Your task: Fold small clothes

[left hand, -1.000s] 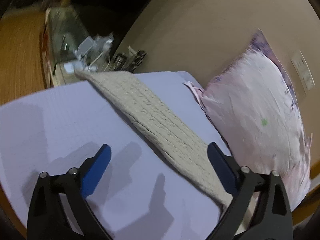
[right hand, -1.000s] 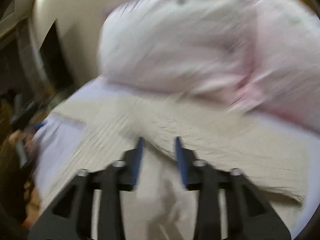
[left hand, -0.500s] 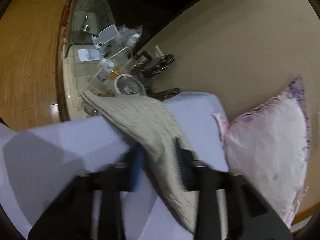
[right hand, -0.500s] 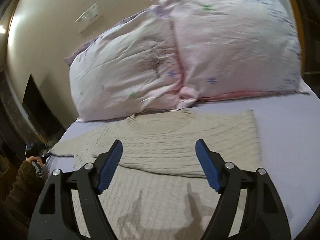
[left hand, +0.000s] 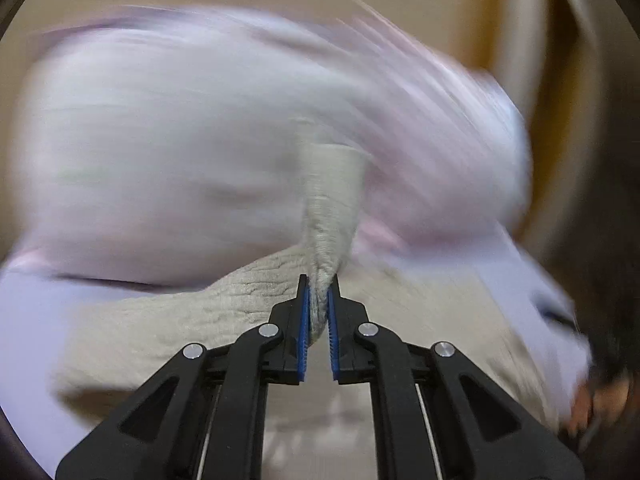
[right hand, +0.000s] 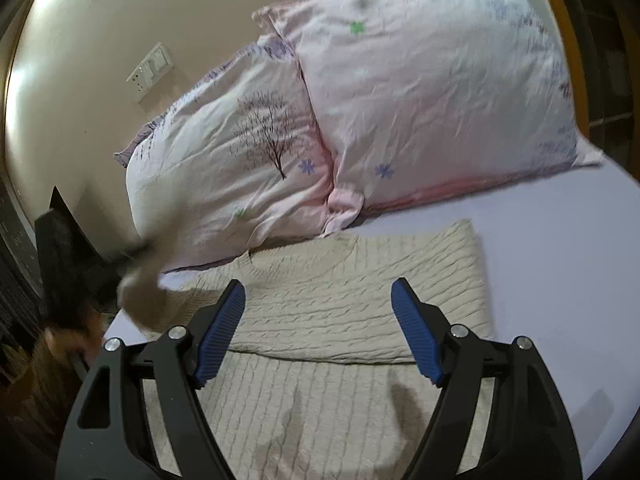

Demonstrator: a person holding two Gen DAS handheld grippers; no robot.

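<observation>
A beige cable-knit sweater [right hand: 340,320] lies flat on the lilac bed sheet [right hand: 560,264], its right sleeve folded across the body. My left gripper [left hand: 318,304] is shut on the sweater's left sleeve [left hand: 332,204] and holds it lifted above the body; this view is blurred by motion. The lifted sleeve also shows blurred at the left of the right wrist view [right hand: 148,280]. My right gripper [right hand: 318,332] is open and empty, hovering over the sweater's middle.
Two pink patterned pillows [right hand: 360,112] lean on the beige wall [right hand: 100,40] just behind the sweater. A wall switch plate [right hand: 152,70] is above them. A dark opening and a person's hand [right hand: 64,340] are at the left bed edge.
My left gripper has shut on the left sleeve and swung it up and over toward the sweater's body. My right gripper has opened and stays over the sweater.
</observation>
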